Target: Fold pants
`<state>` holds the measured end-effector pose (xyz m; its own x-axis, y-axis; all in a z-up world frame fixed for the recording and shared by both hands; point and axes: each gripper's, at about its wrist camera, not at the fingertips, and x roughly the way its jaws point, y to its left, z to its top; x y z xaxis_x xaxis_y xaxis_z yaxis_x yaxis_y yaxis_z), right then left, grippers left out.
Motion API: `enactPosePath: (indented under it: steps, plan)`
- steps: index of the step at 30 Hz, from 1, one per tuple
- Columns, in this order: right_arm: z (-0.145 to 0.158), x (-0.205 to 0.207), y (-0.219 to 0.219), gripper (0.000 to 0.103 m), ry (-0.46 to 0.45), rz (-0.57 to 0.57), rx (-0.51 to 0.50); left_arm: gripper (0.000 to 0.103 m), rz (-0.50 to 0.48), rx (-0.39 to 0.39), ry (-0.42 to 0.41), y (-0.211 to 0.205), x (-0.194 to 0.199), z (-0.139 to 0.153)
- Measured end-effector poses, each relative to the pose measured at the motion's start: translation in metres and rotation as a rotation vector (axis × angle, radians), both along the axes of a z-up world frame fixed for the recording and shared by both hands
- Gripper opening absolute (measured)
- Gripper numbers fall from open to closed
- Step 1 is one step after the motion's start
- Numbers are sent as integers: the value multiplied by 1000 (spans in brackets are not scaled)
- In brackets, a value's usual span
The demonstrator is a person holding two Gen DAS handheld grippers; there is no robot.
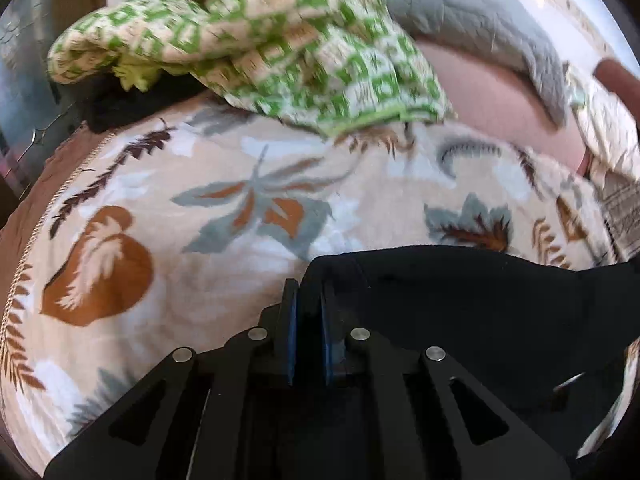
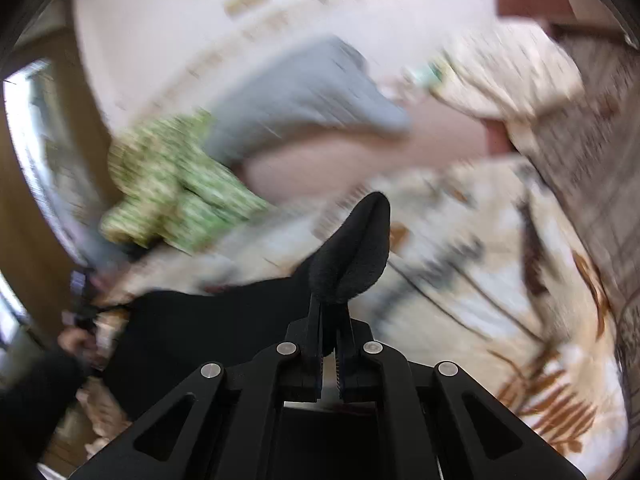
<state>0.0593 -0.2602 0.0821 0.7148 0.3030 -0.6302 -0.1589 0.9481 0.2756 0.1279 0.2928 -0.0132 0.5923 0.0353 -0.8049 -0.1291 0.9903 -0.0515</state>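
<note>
We work over a bed (image 1: pixel 168 184) spread with a leaf-print cover; beyond both tongs lie a green checked cloth (image 1: pixel 256 28) and a grey pillow (image 1: pixel 472 12). The left tongs (image 1: pixel 308 300) are clamped on an edge of the black pants (image 1: pixel 460 292), which run off to their right. The right tongs (image 2: pixel 330 312) are closed on another edge, a fold of it sticking up past the tips, the rest hanging to their left. We judge this the lifting step: the pants are held at two points. Next we must draw them taut and lay them flat. We can read no writing or labels.
</note>
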Motion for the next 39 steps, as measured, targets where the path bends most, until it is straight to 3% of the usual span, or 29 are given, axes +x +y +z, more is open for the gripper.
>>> enactPosePath:
  steps: [2,4,5,6,7,9,11,13,14,17,19,21,24,26,27,29,31,33,36,39]
  plan:
    - [-47,22,-17,4,132,-18,19,10,1,40,49,-8,6,-13]
    - [-94,30,-35,11,291,-99,-1,13,10,75,47,-12,4,-18]
    - [-103,30,-42,11,348,-134,-5,14,12,71,44,-11,3,-18]
    - [-99,28,-50,11,341,-148,53,14,13,63,39,-9,1,-16]
    - [-86,22,-55,14,273,-167,74,16,17,48,31,-5,-1,-13]
    - [-62,11,-57,30,146,-215,-32,17,29,29,19,0,-3,-10]
    - [-50,5,-52,32,82,-225,-106,21,65,54,-19,-1,-11,1]
    - [-41,1,-38,31,29,-128,-95,49,123,146,-97,-8,-24,17]
    - [-39,-1,-25,31,12,-42,-74,54,134,164,-140,-11,-31,24]
    - [-48,4,8,25,75,149,-85,56,90,111,-246,-28,-56,41]
    - [-68,11,19,25,169,130,-189,56,-32,33,-241,-47,-65,38]
    - [-96,21,11,28,311,55,-296,56,-127,-8,-155,-64,-66,18]
    - [-94,18,3,37,294,73,-240,56,-168,4,-6,-73,-63,-31]
    - [-93,15,5,48,288,88,-247,58,-170,-9,-77,-70,-70,-36]
    - [-94,13,9,52,286,100,-261,59,-170,-14,-80,-69,-70,-35]
    - [-98,12,23,75,282,152,-289,61,-155,-27,-74,-65,-69,-33]
    - [-100,11,38,83,283,185,-335,64,-149,-30,-76,-64,-69,-32]
    - [-103,12,44,85,284,182,-366,69,-141,-55,-82,-64,-74,-32]
    - [-103,15,41,87,296,166,-331,88,-156,-116,-96,-65,-78,-32]
    - [-104,14,44,89,287,171,-344,101,-181,-121,-63,-74,-76,-33]
